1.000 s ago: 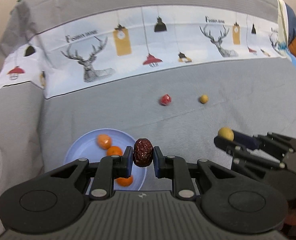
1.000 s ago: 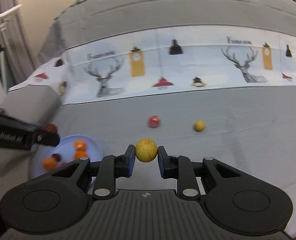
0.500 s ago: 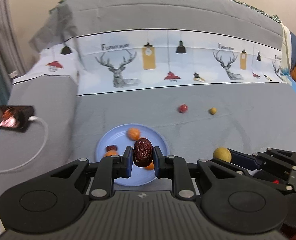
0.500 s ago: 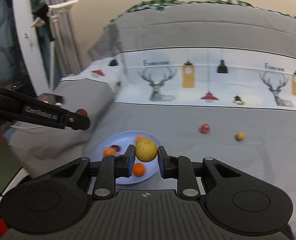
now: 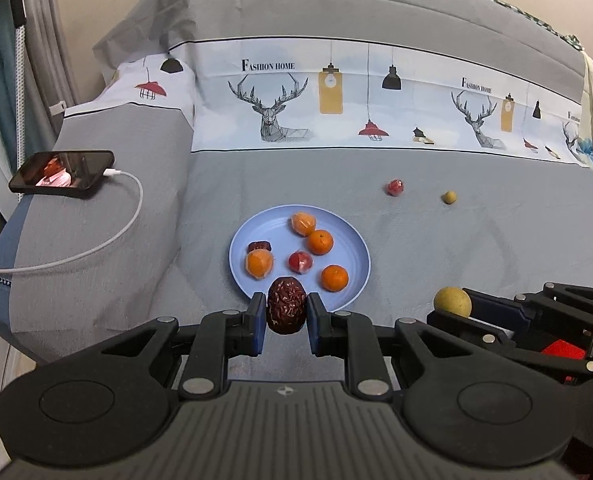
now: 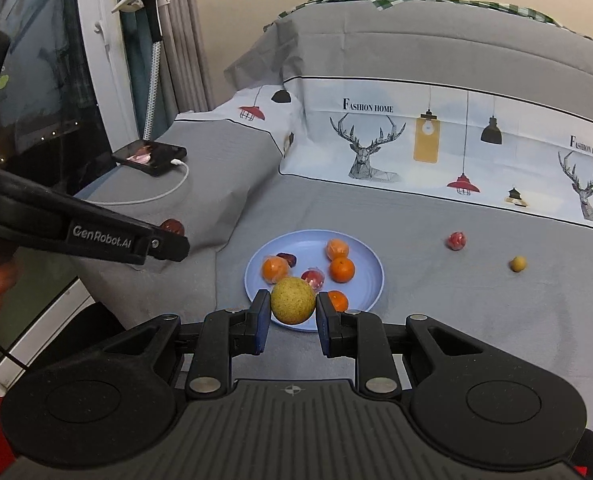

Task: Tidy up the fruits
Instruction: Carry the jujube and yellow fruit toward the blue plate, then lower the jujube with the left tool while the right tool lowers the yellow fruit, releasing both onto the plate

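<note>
Left gripper (image 5: 287, 313) is clamping a red date (image 5: 287, 310), right gripper (image 6: 292, 301) a yellow fruit (image 6: 292, 300); best releasing low over plate (image 5: 356, 276) at frame center.

Six fruits (image 5: 320, 241) on blue plate (image 5: 356, 258)

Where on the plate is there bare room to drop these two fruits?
The plate is bare along its far-left rim, behind the date, and along its right edge, beside the oranges. The middle is crowded. The left gripper holds a date, the right gripper a yellow fruit.
</note>
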Demonstrator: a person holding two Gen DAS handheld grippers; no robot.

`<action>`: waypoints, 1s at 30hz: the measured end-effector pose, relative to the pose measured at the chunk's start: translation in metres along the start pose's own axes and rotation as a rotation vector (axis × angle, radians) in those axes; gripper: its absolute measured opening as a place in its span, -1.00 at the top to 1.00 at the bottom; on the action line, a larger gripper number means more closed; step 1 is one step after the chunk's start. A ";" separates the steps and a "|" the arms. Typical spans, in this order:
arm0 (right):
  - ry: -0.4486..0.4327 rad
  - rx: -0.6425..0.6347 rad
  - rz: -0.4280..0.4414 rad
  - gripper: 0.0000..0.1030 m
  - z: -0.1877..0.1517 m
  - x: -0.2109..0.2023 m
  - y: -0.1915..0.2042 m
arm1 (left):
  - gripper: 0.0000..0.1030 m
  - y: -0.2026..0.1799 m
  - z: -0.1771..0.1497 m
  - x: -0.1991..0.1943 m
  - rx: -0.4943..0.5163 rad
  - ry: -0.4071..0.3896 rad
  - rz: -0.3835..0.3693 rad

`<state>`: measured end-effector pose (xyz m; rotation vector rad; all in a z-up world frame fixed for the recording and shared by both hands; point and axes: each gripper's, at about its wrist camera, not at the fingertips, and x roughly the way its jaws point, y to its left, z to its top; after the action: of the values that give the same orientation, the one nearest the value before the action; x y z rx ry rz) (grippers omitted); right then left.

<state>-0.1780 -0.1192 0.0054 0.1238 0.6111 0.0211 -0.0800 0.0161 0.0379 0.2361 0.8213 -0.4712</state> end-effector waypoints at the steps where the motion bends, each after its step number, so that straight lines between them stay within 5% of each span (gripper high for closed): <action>1: 0.003 -0.003 -0.001 0.50 0.000 0.000 0.001 | 0.55 0.000 0.000 0.000 -0.001 -0.001 -0.001; 30: 0.059 -0.028 -0.009 0.50 0.002 0.016 0.004 | 0.55 0.012 0.007 0.013 -0.043 0.011 -0.021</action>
<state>-0.1635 -0.1150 -0.0020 0.0937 0.6698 0.0246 -0.0626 0.0199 0.0331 0.1907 0.8448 -0.4716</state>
